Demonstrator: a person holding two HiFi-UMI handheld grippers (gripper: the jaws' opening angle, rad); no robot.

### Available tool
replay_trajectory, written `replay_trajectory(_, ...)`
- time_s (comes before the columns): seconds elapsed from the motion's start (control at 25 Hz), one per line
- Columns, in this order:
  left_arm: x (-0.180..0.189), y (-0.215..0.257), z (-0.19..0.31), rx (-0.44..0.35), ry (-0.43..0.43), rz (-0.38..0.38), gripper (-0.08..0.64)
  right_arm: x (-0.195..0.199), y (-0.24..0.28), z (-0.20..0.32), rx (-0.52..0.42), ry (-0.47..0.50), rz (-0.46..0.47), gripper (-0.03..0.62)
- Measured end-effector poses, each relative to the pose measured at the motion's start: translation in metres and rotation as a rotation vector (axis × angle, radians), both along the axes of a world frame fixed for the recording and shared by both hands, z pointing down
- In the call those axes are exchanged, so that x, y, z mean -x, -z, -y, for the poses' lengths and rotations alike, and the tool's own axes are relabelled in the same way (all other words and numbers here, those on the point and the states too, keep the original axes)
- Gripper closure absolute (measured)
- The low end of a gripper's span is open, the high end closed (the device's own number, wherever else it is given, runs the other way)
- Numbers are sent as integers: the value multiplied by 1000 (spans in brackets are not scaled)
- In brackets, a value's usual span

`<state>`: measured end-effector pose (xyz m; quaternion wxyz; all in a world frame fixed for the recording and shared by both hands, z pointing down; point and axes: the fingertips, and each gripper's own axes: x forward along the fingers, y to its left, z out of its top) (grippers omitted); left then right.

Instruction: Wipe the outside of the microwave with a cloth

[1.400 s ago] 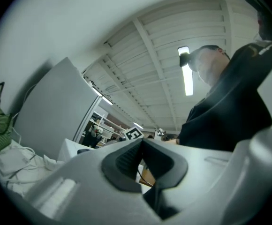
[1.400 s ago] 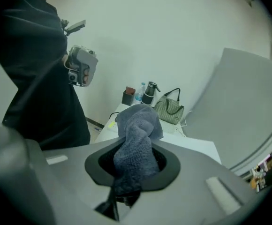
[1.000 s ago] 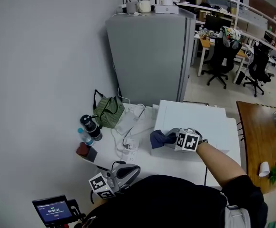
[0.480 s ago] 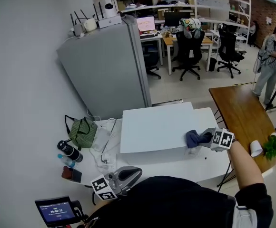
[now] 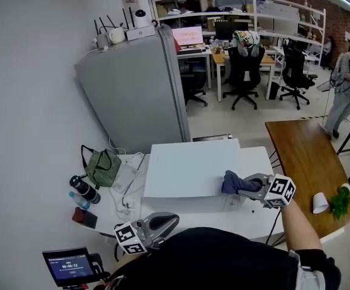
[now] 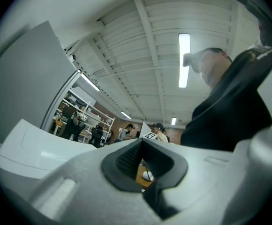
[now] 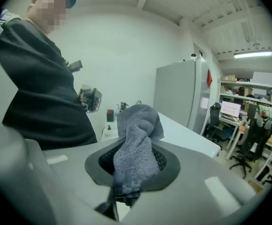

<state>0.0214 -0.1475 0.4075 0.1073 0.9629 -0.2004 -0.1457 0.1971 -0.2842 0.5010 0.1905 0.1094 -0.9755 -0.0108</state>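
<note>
Down by my body, my left gripper [image 5: 172,219] hangs idle, jaws together on nothing. Further out, my right gripper [image 5: 245,188] is clamped on the cloth [image 5: 230,182]. It has swept along the front edge of the microwave [image 5: 187,169] top, left to right corner. That strip is likely done; the sides remain.

One microwave [image 5: 190,169], one cloth [image 5: 232,182], two tools [image 5: 250,186] [image 5: 163,223].
</note>
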Motion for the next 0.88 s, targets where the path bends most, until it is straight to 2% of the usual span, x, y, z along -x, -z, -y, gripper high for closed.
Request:
replay_trajectory(0.16, 1, 3, -5, -7, 64, -1, 557, 49, 6, -20, 22, 106, 94, 522)
replay_trajectory(0.4, 25, 5, 7, -22, 161, -2, 557, 113, -2, -34, 64, 272, 135, 522)
replay_trajectory(0.64, 31, 2, 7, -15, 211, -6, 557, 130, -1, -38, 118, 335, 168, 522)
replay_trajectory(0.88, 23, -1, 8, 19, 180, -2, 557, 125, 3, -37, 129, 312, 175, 522)
